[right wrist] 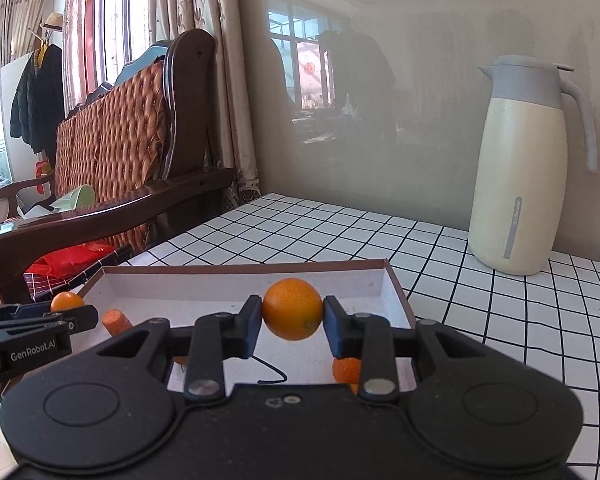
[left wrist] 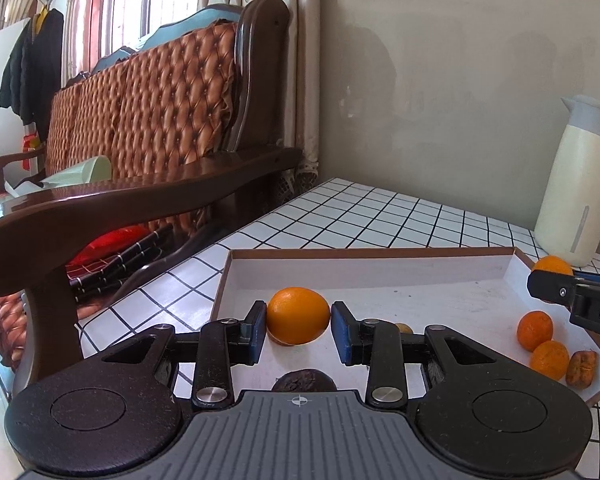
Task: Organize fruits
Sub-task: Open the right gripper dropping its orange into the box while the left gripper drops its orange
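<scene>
My left tongs (left wrist: 298,326) were clamped on an orange (left wrist: 298,315) over the left part of the white tray (left wrist: 364,268) on the worktop (left wrist: 340,216). My right tongs (right wrist: 292,320) pinched a second orange (right wrist: 292,309) above the tray's right side.

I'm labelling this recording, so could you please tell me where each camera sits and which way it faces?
Left wrist: on the left gripper, looking forward along its fingers over the white tray toward the wall; its pads clasp an orange, and the right gripper enters at right.
Right wrist: on the right gripper, facing the same wall; it holds another orange, and the left gripper shows at left.
Shared: tray, checked table, cream jug, wooden sofa.
</scene>
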Available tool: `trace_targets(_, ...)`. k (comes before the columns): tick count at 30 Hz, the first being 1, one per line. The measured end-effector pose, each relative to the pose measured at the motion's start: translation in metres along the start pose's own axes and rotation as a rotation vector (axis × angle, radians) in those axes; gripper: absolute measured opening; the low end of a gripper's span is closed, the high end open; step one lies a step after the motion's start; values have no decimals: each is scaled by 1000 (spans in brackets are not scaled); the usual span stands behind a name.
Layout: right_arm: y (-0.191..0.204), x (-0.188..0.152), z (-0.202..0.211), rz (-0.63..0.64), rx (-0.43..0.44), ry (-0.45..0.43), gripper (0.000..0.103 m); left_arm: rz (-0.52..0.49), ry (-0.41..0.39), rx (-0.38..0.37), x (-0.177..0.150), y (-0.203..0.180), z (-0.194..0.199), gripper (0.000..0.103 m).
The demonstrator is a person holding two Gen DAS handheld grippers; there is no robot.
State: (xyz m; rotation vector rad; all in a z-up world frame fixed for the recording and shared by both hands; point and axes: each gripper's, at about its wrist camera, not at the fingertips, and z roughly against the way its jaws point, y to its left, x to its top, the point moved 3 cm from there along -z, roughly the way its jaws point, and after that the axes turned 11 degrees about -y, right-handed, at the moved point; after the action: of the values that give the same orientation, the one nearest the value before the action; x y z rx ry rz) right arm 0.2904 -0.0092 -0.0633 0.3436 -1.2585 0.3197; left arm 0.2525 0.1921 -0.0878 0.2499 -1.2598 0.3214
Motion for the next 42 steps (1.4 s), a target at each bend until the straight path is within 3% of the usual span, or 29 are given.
trace_targets(1,-1,-1,-3,-3,-4,4,29,-2,6,-1,1,0,-5,36)
trace_targets(2,-2,-1,-6,-5,-13,7,47,-11,16,-2,1,-2,-8,43)
trace_targets(3,-4,1,-7,-11,-31,-4,64,-15,26,6,1,-3,-12,81)
trace_targets(4,-6,3,-5,-21,-55,-33,96,-20,23,29,3,-4,-13,102)
trace_targets(6,-9,11,6,-16,-99,-122,97,-49,-53,88,10,-4,-4,103)
trace_targets(8,-13,18,12,-24,-100,-154,97,-41,-80,83,18,-3,1,103)
trace_targets(19,-14,27,33,-38,-69,-137,97,-33,-80,86,32,-2,23,103)
trace_targets(28,-8,37,69,-30,-66,-151,97,-23,-99,68,44,-5,63,103)
trace_targets(42,4,40,179,-24,-51,-188,97,-26,-141,-4,55,-23,171,103)
